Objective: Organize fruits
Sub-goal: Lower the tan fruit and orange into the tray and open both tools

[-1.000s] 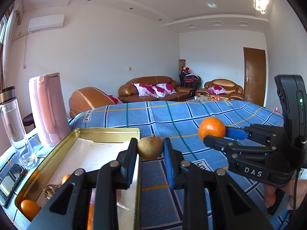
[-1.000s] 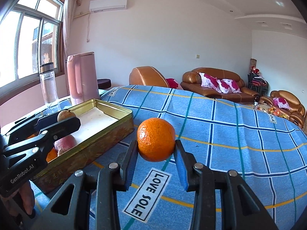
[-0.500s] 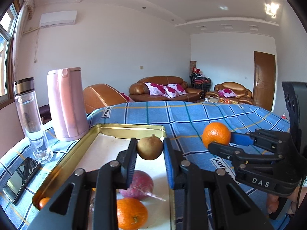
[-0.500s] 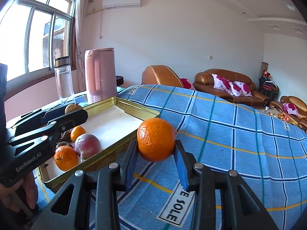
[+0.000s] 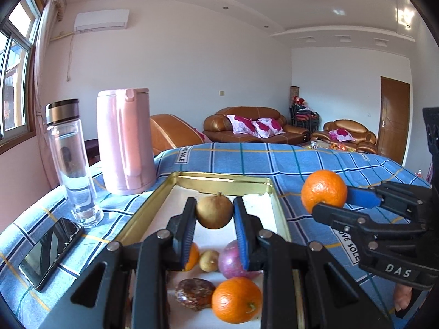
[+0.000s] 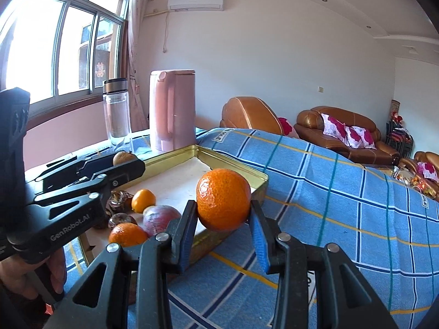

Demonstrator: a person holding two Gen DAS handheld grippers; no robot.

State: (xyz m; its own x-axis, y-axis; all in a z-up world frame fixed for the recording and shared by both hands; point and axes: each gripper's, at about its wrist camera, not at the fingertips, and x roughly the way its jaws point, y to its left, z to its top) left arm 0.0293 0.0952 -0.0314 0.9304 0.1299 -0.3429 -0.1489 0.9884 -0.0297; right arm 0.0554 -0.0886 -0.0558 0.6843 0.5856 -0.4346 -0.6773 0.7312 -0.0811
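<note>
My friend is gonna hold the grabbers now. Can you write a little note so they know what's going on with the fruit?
Left gripper: shut on the brown fruit, held above the gold tray.
Right gripper: shut on the orange, held off the tray's near right corner, above its rim and the blue checked cloth.
Done: already lying in the tray are an orange fruit, a purple-red fruit, a small orange one, a small brown one and a dark mottled one.
Left: set the brown fruit down in the tray's bare part, then bring the orange over and set it in too.
</note>
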